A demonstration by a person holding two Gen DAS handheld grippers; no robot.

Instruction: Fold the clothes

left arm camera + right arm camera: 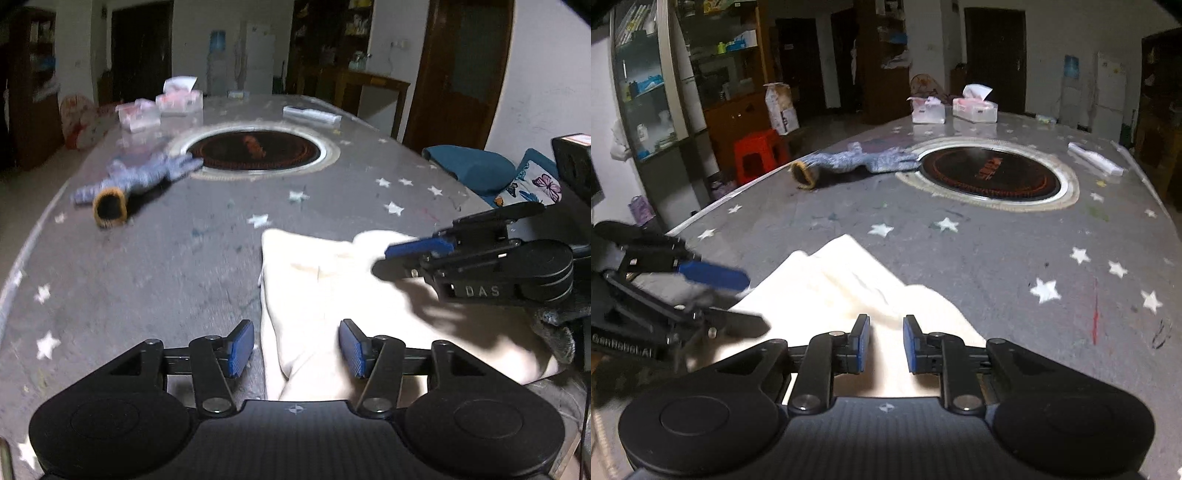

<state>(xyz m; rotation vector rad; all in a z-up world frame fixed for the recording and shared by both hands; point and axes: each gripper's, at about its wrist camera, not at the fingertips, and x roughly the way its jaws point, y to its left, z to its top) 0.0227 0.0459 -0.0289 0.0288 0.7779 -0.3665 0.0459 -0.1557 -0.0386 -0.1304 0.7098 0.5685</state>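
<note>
A cream-white garment (332, 280) lies partly folded on the grey star-patterned table (166, 258). My left gripper (297, 349) is open, its jaws astride the garment's near left edge. My right gripper (382, 254) comes in from the right over the garment's far corner. In the right wrist view the right gripper (886, 343) is open over the garment (849, 288), with the cloth between its blue pads (862, 343). The left gripper (738, 295) shows at the left by the cloth's edge.
A blue patterned garment with a brown fuzzy cuff (140, 177) lies at the far left, next to a round black hotplate (255, 149) set in the table. Tissue packs (177, 99) and a white wrapped item (312, 114) sit at the far end. A blue cushion (469, 166) lies beyond the right edge.
</note>
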